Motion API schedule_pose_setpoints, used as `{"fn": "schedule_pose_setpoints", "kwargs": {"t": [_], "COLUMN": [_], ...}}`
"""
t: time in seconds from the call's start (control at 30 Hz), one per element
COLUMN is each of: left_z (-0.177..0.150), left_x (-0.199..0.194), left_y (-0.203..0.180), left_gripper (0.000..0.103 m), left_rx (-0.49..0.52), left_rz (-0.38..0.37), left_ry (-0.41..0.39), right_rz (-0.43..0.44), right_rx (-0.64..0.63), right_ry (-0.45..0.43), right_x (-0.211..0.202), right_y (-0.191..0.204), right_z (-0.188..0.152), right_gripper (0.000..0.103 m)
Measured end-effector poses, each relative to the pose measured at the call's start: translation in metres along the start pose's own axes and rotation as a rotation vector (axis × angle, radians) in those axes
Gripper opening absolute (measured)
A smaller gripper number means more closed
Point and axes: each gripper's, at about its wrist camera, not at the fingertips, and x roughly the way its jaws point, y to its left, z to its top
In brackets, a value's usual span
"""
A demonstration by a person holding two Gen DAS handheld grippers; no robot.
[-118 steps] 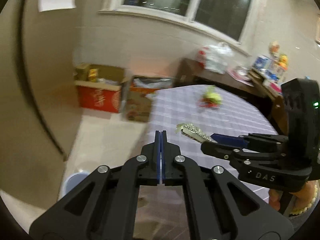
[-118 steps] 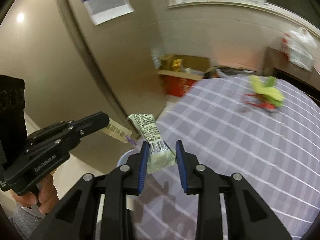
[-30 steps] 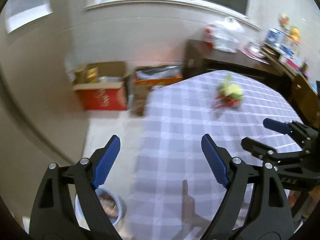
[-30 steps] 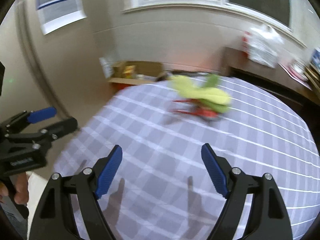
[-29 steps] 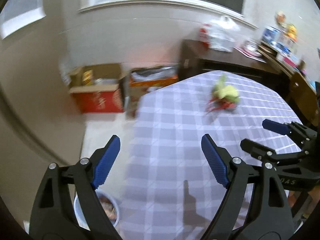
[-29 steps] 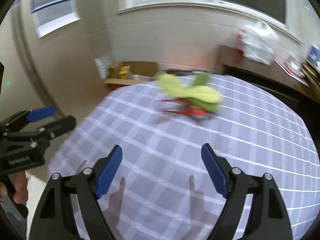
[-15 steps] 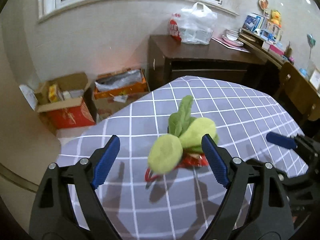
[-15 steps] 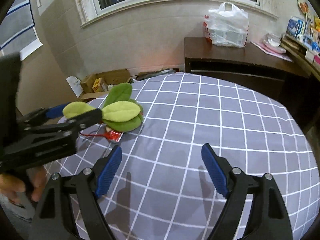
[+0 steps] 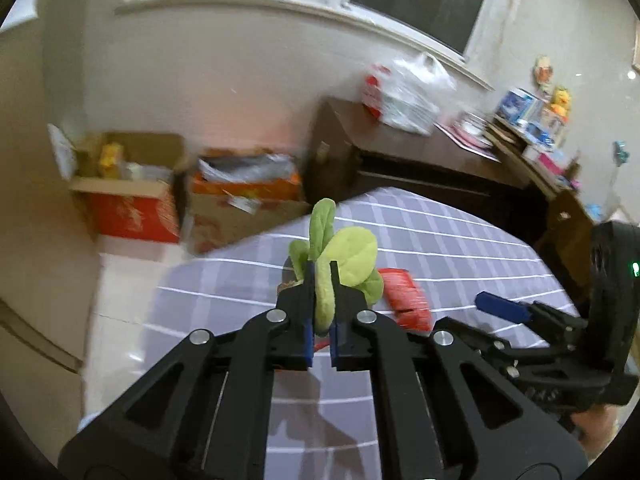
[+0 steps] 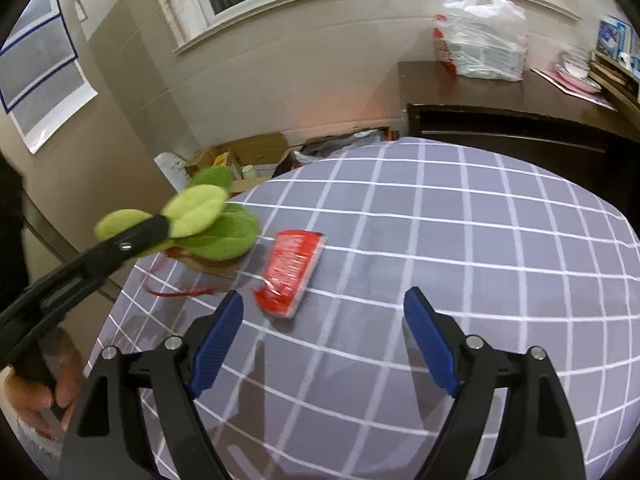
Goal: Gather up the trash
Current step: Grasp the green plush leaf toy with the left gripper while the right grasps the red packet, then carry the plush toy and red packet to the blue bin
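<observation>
left gripper (image 9: 321,312) tilted downward over the table, jaws just closed, now clamped on one pale leaf of the green leafy plush toy (image 9: 344,256); remaining leaves fan out toward 12 and 1 o'clock beyond the pads. from the right wrist view the left gripper enters from 8 o'clock, a hand (image 10: 32,392) on its handle, toy lifted at the table's edge. right gripper (image 10: 324,332) angled down at the checked tablecloth (image 10: 460,240), jaws wide apart, nothing between them. red snack wrapper (image 10: 294,270) lies flat on the cloth at 11 o'clock from the right gripper, just beside the toy, apart from both blue pads. a red string (image 10: 180,291) trails on the cloth beneath the toy.
</observation>
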Motion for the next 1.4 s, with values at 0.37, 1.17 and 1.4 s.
{"fn": "schedule_pose_setpoints", "kwargs": {"t": [0.37,1.17,1.4], "left_z": [-0.016,-0.141,-0.186], "left_x": [-0.061,-0.262,-0.271], "left_y": [0.034,0.163,0.217], "left_gripper": [0.005,0.005,0.005], "left_rx": [0.019,-0.158,-0.218], "left_rz": [0.138,0.448,0.533], "left_ry": [-0.072,-0.093,0.015], "right_rz": [-0.15,0.37,0.419], "right_rx": [-0.186,-0.343,-0.374], "right_ry": [0.045,0.074,0.14], "right_x": [0.037,-0.055,-0.035], "right_y": [0.052,0.289,0.347], "right_z": [0.003,-0.118,-0.152], "right_gripper": [0.032,0.025,0.025]}}
